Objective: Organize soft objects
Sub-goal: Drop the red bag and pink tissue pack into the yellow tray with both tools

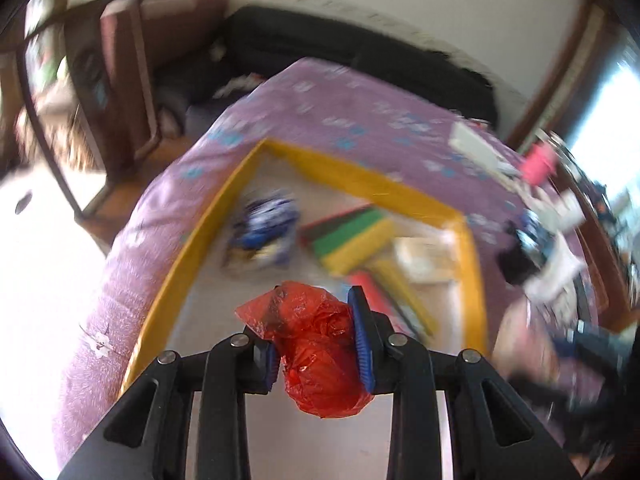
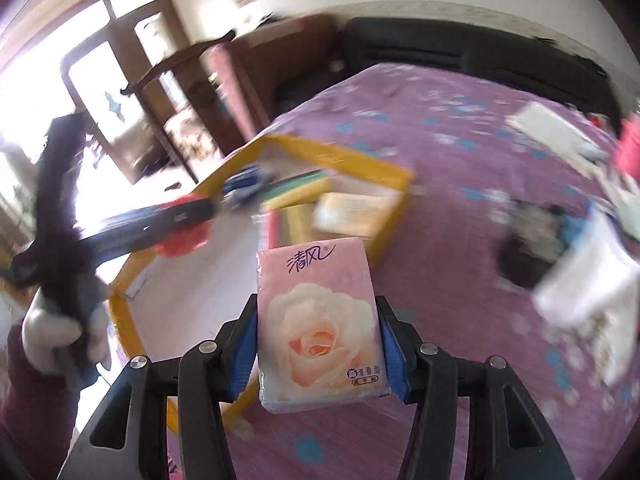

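Note:
My left gripper (image 1: 318,334) is shut on a crumpled red plastic bag (image 1: 316,352) and holds it above the open yellow-rimmed box (image 1: 360,180) on the purple bed cover. My right gripper (image 2: 318,344) is shut on a pink tissue pack (image 2: 318,320) with a rose print, held above the cover just right of the box (image 2: 352,160). In the right wrist view the left gripper (image 2: 180,216) shows over the box with the red bag (image 2: 184,240). The box holds a blue-white bag (image 1: 268,224), coloured sponges (image 1: 352,236) and a pale pack (image 1: 424,256).
Loose items lie on the purple cover (image 2: 440,240) at the right: a white pack (image 2: 592,280), a black object (image 2: 524,260), a pink thing (image 1: 540,160) and a white flat box (image 1: 476,148). A dark sofa (image 1: 320,36) and wooden furniture (image 1: 120,80) stand behind the bed.

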`<state>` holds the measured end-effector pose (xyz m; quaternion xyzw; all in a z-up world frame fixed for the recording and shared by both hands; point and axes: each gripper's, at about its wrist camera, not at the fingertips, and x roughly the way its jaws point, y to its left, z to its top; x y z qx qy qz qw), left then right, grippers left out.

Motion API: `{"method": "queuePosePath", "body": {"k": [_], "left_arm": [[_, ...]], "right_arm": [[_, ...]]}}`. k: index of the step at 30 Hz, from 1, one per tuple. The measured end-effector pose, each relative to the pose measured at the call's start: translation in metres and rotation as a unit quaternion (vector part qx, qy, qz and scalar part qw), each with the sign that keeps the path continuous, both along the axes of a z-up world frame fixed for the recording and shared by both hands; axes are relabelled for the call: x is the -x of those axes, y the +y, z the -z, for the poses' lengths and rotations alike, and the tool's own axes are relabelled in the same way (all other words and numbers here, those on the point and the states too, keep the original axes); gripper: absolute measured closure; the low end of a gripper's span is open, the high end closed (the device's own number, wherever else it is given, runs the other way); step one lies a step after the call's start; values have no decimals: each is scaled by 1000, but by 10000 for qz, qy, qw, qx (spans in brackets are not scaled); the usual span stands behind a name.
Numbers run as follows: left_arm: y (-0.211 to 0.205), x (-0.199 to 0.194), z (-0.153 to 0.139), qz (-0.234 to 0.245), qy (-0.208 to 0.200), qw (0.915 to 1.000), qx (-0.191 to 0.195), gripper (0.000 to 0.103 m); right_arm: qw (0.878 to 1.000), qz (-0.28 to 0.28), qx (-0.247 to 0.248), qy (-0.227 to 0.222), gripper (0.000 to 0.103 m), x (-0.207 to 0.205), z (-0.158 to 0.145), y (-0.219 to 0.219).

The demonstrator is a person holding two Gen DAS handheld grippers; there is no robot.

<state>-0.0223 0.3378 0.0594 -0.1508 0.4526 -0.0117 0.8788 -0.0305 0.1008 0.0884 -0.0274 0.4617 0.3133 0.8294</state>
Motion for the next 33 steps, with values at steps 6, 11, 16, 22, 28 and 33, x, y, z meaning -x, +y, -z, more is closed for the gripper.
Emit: {"method": "queuePosePath", "body": {"k": [6,11,16,22,28,33], "left_arm": [[27,-24,36,-325,508,9965,581,63],[37,-11,26,-440,149,9930,1089,52],[38,13,1,-664,-406,9915,1047,38],[34,38,-26,-840,-859,9872,1048,28],[10,56,-39,-826,-1007,9864,1006,24],[-37,73,-42,-621,-1120,9870,975,22]], "right_arm": [[9969,-597,341,390,44,-11,29,72],[9932,-709,656,648,44,-25,53,98],[9935,-524,861,524,45,-50,55,104],[9963,-367,732,263,27,-52,47,93],[9990,-202,272,-280,16,-18,12,45],[9974,322,205,-612,14,10,3,-36]]}}
